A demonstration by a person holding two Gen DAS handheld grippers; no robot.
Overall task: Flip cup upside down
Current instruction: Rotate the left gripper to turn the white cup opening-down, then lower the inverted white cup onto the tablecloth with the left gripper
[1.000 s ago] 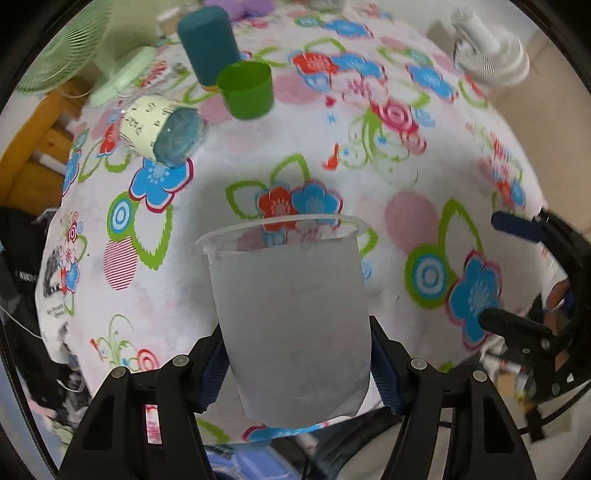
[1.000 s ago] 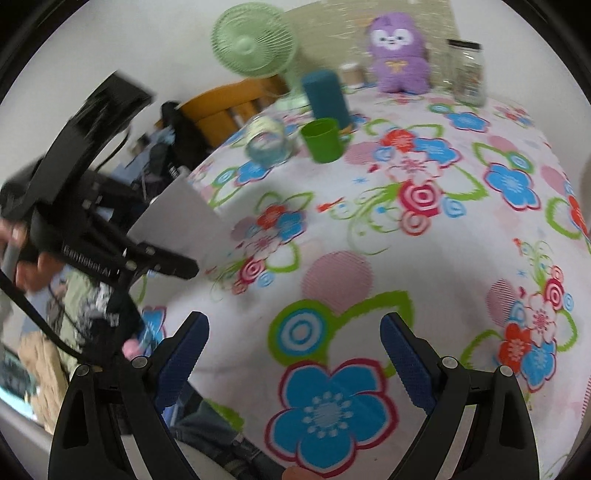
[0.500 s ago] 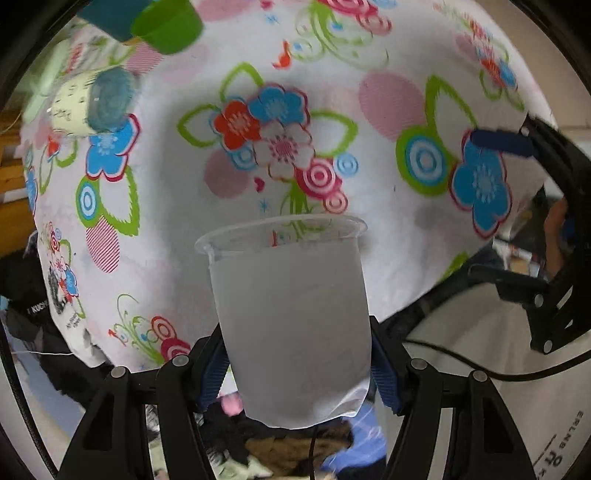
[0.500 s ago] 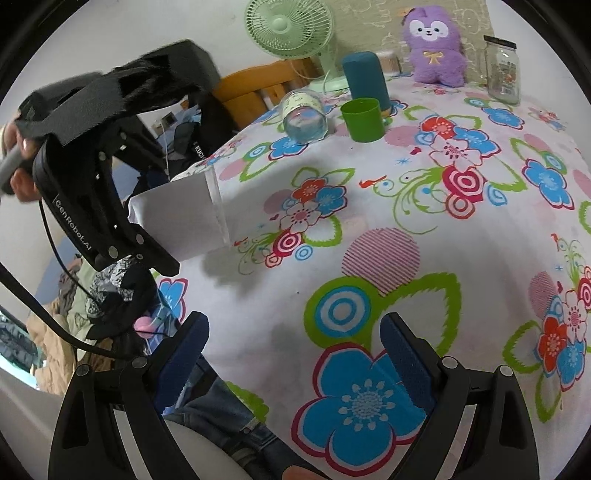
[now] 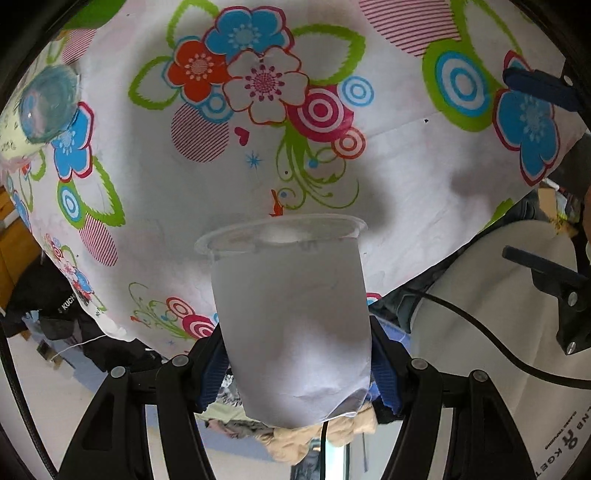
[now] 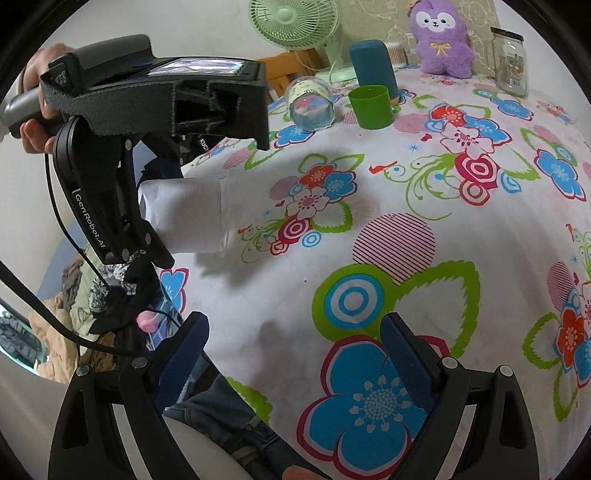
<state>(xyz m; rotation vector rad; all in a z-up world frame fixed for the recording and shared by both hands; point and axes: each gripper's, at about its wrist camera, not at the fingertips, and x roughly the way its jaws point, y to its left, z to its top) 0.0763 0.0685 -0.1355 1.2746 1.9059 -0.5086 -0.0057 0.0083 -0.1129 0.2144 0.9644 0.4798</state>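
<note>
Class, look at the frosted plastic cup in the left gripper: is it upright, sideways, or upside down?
Sideways. The frosted plastic cup lies roughly level in the left gripper, rim toward the floral tablecloth, not touching it.

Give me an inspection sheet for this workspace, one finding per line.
Surface: table under a floral tablecloth.
Job's things: translucent cup held on its side above the cloth, mouth toward the table.
Clutter: green cup, teal cylinder, tipped jar, glass jar, purple plush.
Grippers: left gripper shut on the cup; right gripper open, empty.
Cables: black cable beside the table edge.
Surroundings: green fan, wooden chair.
</note>
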